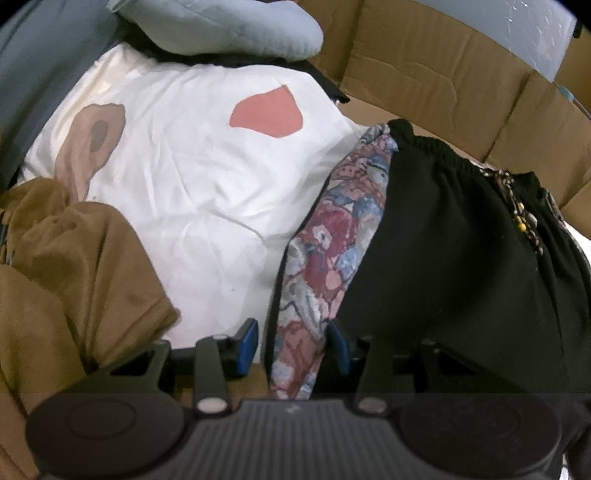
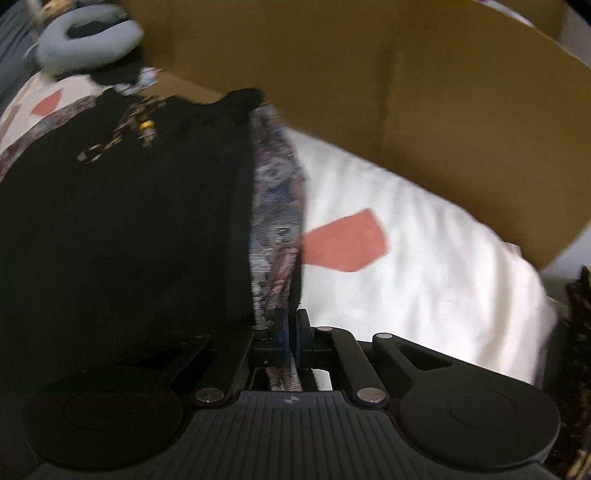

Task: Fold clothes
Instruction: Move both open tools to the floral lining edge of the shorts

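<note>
Right wrist view: the right gripper (image 2: pixel 291 332) pinches the black garment with patterned side panels (image 2: pixel 129 221) at 1 panel; left gripper (image 1: pixel 293 347) straddles the other, contact unclear, seemingly ready to fold.

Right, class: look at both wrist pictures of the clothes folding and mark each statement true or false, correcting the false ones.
1. The right gripper is shut on the patterned side strip of the black shorts. True.
2. The sheet under the clothes is plain blue. False: it is white with pinkish-red patches.
3. Cardboard stands behind the shorts. True.
4. The brown garment lies on top of the black shorts. False: it lies apart, on the sheet's other side.
5. A grey-blue neck pillow lies at the far end. True.
</note>
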`<state>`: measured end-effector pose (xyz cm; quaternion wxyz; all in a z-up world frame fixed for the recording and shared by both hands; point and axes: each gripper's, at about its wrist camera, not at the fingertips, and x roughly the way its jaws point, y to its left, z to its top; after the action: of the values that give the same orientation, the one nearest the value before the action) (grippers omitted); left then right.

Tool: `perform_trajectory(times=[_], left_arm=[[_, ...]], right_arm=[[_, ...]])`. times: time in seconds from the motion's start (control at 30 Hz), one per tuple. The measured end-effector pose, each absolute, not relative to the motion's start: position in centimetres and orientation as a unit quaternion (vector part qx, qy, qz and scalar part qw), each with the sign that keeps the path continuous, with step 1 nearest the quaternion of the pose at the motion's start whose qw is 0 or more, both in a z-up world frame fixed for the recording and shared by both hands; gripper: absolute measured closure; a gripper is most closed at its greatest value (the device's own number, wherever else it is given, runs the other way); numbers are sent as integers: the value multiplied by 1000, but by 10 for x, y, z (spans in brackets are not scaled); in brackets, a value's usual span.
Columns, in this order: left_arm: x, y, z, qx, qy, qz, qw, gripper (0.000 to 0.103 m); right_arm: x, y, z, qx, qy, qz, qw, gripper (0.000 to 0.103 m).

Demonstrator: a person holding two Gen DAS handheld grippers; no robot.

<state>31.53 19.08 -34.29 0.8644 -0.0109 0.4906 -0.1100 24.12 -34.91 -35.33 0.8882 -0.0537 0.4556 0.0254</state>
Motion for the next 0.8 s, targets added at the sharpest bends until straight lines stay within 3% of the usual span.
perform_trajectory(times=[0.27, 0.57, 0.63, 0.7, 0.8], left_arm=[[316, 190, -344, -9, 490, -111, 865, 58], [314, 190, -343, -8, 490, -111, 865, 58], [314, 190, -343, -8, 490, -111, 865, 58], [314, 190, -343, -7, 490, -111, 865, 58], [314, 190, -343, -7, 490, -112, 864, 58]], right_arm=[[241, -379, -354, -13, 454, -36, 890, 103], [235, -386, -351, 48, 443, -5, 895, 98], [236, -383, -352, 51, 444, 1, 894, 88], [238, -381, -353, 53, 443, 6, 895, 71], [243, -377, -353, 47, 444, 16, 894, 70]])
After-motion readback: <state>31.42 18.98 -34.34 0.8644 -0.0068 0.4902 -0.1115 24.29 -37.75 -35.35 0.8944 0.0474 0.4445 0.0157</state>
